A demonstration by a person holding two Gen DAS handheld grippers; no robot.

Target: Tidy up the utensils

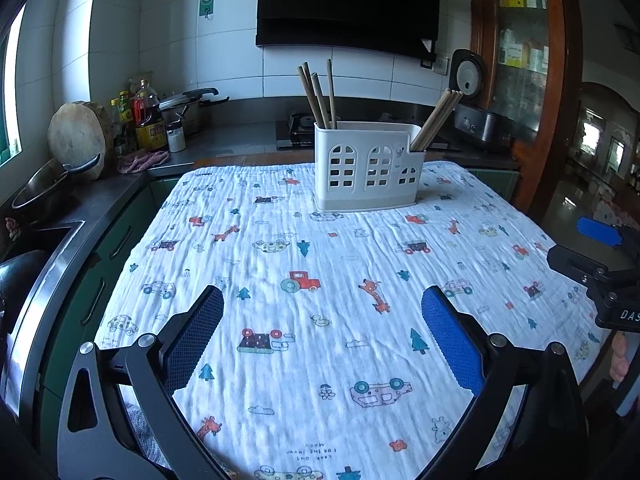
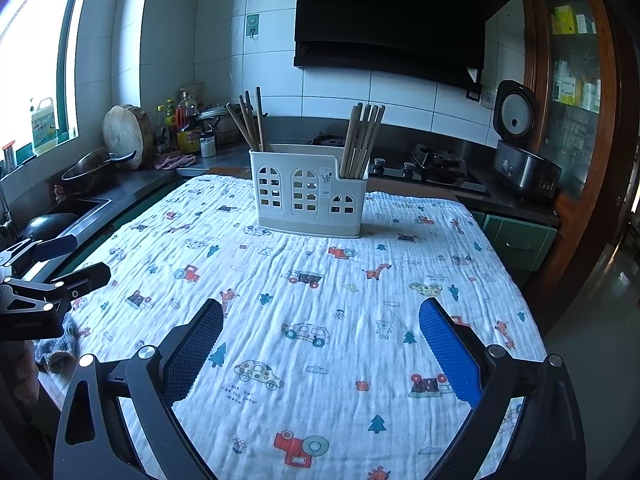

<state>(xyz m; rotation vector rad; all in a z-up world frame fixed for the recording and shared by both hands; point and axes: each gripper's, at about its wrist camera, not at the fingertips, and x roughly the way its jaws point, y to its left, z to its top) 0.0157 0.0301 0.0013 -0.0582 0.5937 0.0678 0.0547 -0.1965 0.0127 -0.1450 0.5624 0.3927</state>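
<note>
The table (image 1: 280, 208), under a white cloth (image 1: 340, 272) printed with cars, trees and giraffes, fills most of what I see, and nothing lies loose on the cloth in either view. At its far middle stands the white utensil holder (image 1: 366, 168), touching the cloth, with arched cut-outs in its near wall. It has a taller left part and a lower compartment at the right end.

4 brown chopsticks (image 1: 318, 94) stand in the taller left part, leaning a little left. A tighter bundle of chopsticks (image 1: 436, 120) sits in the low right compartment, leaning right in the left wrist view; I count about 6 of them in the right wrist view (image 2: 362, 140).

My left gripper (image 1: 322, 338) hangs over the near edge of the cloth with its blue pads spread wide and nothing between them. My right gripper (image 2: 320, 350) is the same: wide apart, empty, low over the near cloth, well apart from the holder.

I judge that either the sorting is done or I am between picks. If the 2 groups are meant to be joined, the next move calls for reaching far across the table, narrowing my fingers around 1 thin stick near its top, and lifting it straight up so the light holder does not tip.
</note>
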